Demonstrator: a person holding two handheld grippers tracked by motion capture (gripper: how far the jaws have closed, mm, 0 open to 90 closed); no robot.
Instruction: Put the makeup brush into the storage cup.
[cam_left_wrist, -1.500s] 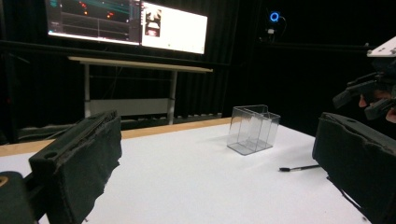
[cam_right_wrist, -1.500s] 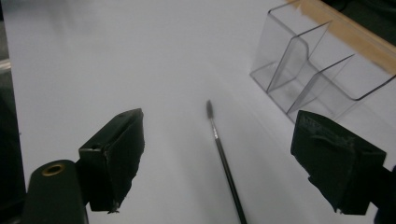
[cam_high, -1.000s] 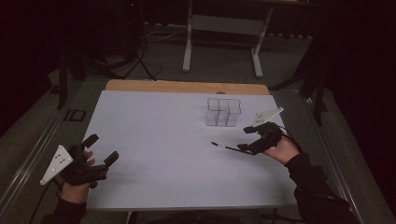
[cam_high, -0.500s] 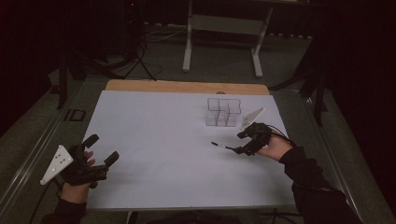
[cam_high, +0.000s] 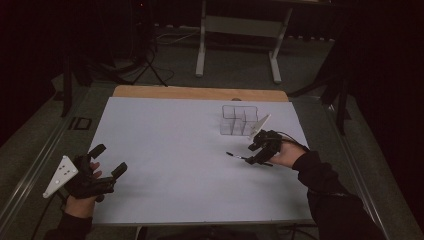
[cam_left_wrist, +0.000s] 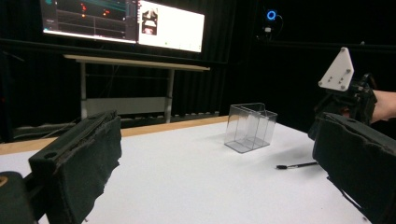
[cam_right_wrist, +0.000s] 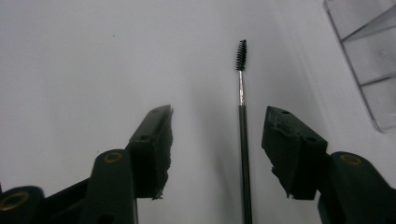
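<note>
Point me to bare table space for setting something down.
Free: the white tabletop from the left gripper across to the thin black mascara wand. Crowded: the right side, where the right gripper straddles the wand beside the clear plastic divided organizer.

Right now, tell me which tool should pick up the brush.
The right tool. Its open jaws already straddle the brush, which lies on the table beside the clear box. The left tool sits open at the table's far left corner.
</note>
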